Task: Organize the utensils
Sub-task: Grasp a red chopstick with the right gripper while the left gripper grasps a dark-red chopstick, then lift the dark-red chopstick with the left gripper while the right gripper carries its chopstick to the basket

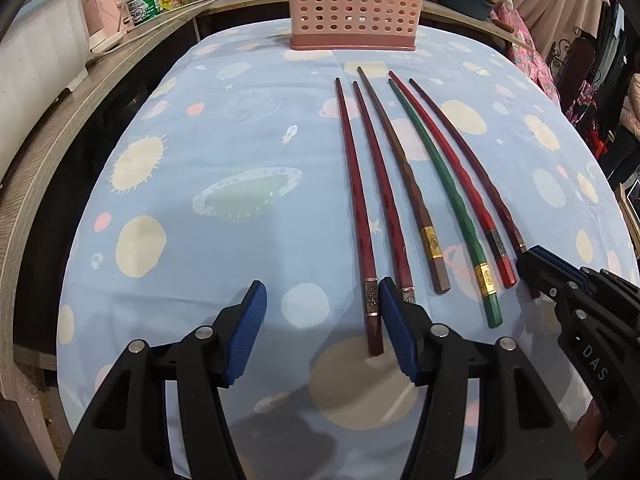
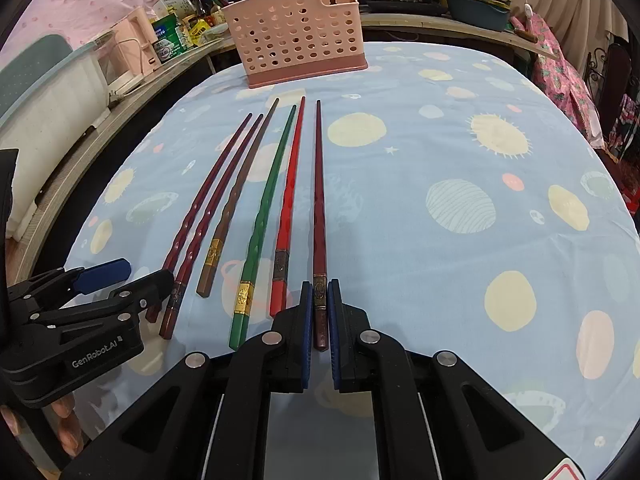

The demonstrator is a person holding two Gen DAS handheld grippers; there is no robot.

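Both grippers point down at the table [image 2: 440, 152]. The right gripper [image 2: 320, 312] is squeezed tight on the thick end of the dark red chopstick [image 2: 319, 200], the last one in a row of six. The left gripper [image 1: 322, 336] is open, with nothing held. The first chopstick [image 1: 360, 216] lies just beside its right finger [image 1: 394, 332]. The pink basket [image 2: 296, 36] stands at the far edge.

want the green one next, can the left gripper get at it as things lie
Probably yes. The left gripper is open and holds nothing, and the green chopstick lies bare from above, though close neighbours crowd both its sides.
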